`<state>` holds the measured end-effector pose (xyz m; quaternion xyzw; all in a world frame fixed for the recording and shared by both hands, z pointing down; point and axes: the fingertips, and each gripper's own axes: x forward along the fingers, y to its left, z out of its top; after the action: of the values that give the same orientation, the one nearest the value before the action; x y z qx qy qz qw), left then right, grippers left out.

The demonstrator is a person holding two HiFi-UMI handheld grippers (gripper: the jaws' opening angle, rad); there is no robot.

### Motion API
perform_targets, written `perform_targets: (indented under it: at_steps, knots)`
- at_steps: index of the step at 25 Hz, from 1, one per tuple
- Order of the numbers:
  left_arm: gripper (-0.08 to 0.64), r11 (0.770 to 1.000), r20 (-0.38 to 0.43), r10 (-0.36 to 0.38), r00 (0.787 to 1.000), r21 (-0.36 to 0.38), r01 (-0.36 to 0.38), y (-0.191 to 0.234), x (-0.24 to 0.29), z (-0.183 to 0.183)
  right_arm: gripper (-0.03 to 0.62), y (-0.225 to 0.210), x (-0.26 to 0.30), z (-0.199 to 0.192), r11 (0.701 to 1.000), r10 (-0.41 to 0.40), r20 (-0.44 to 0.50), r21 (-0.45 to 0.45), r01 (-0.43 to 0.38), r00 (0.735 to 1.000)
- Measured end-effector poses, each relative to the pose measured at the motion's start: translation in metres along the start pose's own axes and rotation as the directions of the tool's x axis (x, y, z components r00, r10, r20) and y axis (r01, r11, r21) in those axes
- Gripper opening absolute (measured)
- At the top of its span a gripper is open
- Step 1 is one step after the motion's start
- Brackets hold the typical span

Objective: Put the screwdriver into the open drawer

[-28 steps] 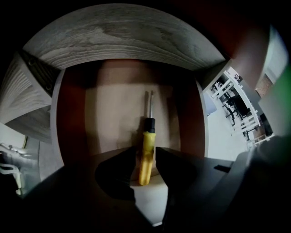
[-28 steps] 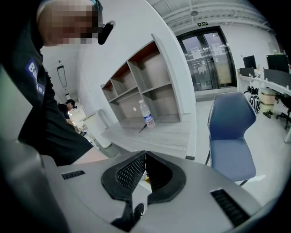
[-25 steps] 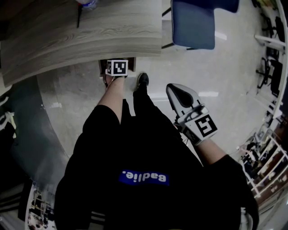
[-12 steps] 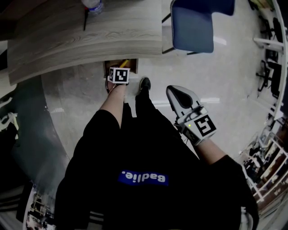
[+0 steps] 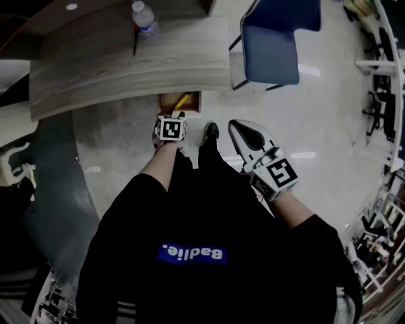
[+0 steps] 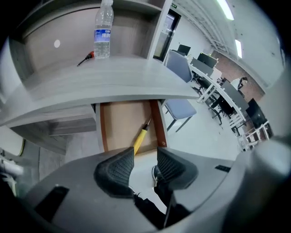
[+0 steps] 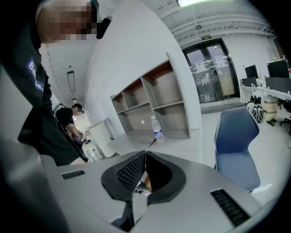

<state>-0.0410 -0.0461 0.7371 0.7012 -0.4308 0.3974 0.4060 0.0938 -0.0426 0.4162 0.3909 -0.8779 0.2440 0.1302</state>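
The yellow-handled screwdriver lies slanted inside the open wooden drawer under the desk; the head view also shows this screwdriver in the drawer. My left gripper hangs above the drawer's front edge, pointing steeply down. It is open, its jaws have just been closing a little, and nothing is between them. In the head view the left gripper sits just below the drawer. My right gripper is shut and empty; in the head view the right gripper is off to the right, over the floor.
The grey wooden desk carries a water bottle and a small dark tool. A blue chair stands right of the desk. The person's shoe is on the floor by the drawer. Shelving rises behind the desk.
My left gripper has drawn up and back from the drawer, uncovering the screwdriver lying inside. My right gripper has risen slightly.
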Motion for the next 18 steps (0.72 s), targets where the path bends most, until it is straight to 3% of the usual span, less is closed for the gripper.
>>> perform_targets:
  at_steps: [8,18]
  knots:
    - [0.147,0.997,0.097,-0.072,0.993,0.047,0.067,-0.014,-0.062,0.011,0.029,0.024,-0.004,0.025,0.999,0.012,0.073,-0.031,-0.010,0.997]
    - [0.112,0.977,0.194,-0.140,0.971,0.186,0.104,-0.031,-0.138,0.029,0.029,0.051,0.000,0.046,0.999,0.012,0.147,-0.050,-0.005,0.989]
